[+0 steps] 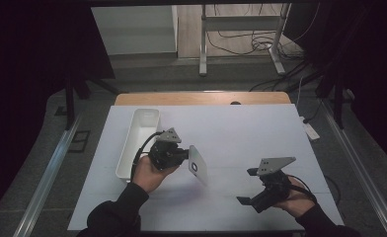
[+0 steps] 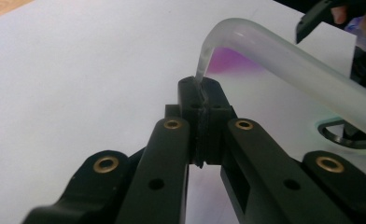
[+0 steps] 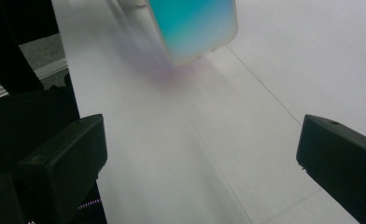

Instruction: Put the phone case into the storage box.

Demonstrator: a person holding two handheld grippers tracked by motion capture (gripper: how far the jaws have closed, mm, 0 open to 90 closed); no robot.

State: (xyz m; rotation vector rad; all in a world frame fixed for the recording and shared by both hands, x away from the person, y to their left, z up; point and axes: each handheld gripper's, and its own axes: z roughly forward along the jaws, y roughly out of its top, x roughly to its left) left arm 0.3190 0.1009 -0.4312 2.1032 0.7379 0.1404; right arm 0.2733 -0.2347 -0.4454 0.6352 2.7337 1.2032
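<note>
Translucent phone case (image 1: 197,165) pinched by edge in closed left claw (image 1: 185,155), held tilted above bench (image 1: 241,133), likely for handover; right claw (image 1: 248,186) spread wide, empty, nearby.

The high view is dim, its left and right margins nearly black, while the white table (image 1: 241,133) is lit evenly from above and throws soft shadows under the hands. In the left gripper view the translucent phone case (image 2: 284,60) is blurred and pale, with a purple tint on the tabletop beneath it. In the right gripper view the case (image 3: 190,28) is smeared and out of focus.
</note>
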